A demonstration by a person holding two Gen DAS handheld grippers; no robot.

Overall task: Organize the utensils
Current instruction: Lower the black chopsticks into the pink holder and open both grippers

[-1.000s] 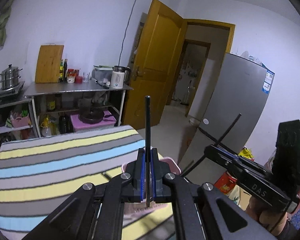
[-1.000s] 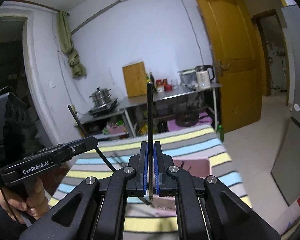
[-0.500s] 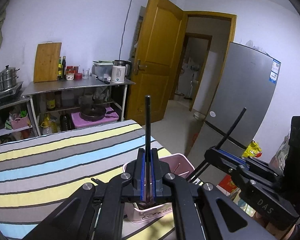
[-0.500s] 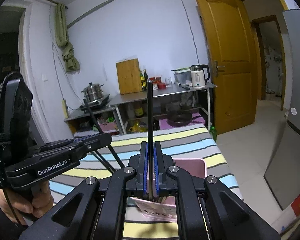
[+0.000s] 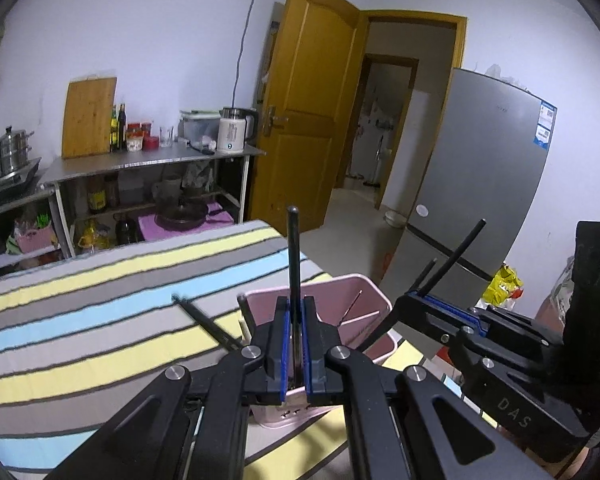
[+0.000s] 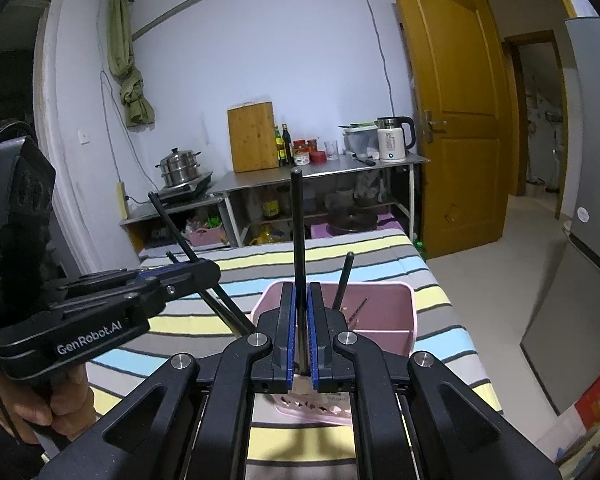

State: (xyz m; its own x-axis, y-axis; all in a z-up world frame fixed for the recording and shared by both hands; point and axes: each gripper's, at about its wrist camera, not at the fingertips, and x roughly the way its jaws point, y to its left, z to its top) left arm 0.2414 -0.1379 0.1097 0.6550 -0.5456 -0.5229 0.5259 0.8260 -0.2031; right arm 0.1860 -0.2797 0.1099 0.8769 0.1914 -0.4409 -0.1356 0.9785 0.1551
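- Both hand-held grippers have sunk since the earlier frames: the pink plastic utensil basket point(image 5: 364, 300), formerly low and partly hidden behind the jaws, now stands larger and directly behind each set of jaws.
- Left hand-held gripper point(image 5: 296, 344): jaws pressed together, pinching a slim black chopstick point(image 5: 293, 264) that stands upright at 12 o'clock from the pads.
- Right hand-held gripper point(image 6: 300, 336): jaws likewise pinching a second black chopstick point(image 6: 298, 232), upright, its lower end hidden between the blue pads point(image 6: 287, 336).
- Basket sits on the striped cloth-covered tabletop point(image 5: 100, 320), close to its edge at about 3 o'clock in the left wrist view. A divider wall point(image 6: 380, 331) splits it; one dark stick point(image 6: 342, 284) already leans inside.
- Another dark stick point(image 5: 204, 320) lies flat on the tabletop at roughly 10 o'clock from the left jaws, not yet collected.
- Judgement: step in hand is lowering both chopsticks into the basket.
- Risk: lower tips are out of sight, so either could strike the rim or divider and pivot in the pinch.
- Risk: the two grippers converge on one small opening and could knock together.
- Risk: a push on the light basket, so near the edge, could slide or tip it off.
- Risk: release from too high could bounce a chopstick out.
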